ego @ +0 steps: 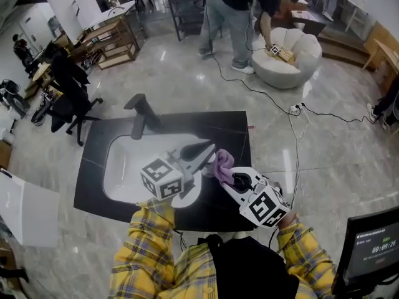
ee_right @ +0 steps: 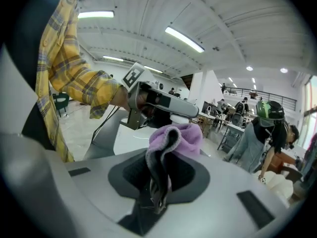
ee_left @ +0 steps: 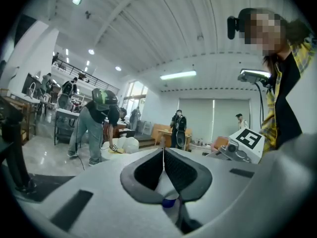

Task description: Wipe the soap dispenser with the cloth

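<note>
Starting at the fingers: the right gripper (ee_right: 161, 163) is clamped on a fold of the purple cloth (ee_right: 178, 135). The cloth bunches above the tips, and only a narrow strip runs down between the pads. The left gripper (ee_left: 163, 155) has its fingers drawn together, the pads meeting along a line. A small white-and-blue piece (ee_left: 168, 201) is caught low between them. I judge this piece to be part of the pump of the soap dispenser (ee_right: 182, 119), whose white top shows in the right gripper view, just behind the cloth and directly under the left fingers. In the head view both grippers sit close together over the front right of the white sink (ego: 121, 167), which is set in the black desk (ego: 230, 129). They cover the dispenser there, so its footing cannot be confirmed. Risks noted:

- The hold appears to be on a small part of the pump only, so wiping pressure could twist the dispenser, tip it toward the sink or press out soap.
- The cloth is pinched by a thin fold, and a firm stroke could drag it free.
- The grippers are near enough to knock together.
- With the dispenser hidden from above, the wipe may miss parts of its surface.
</note>
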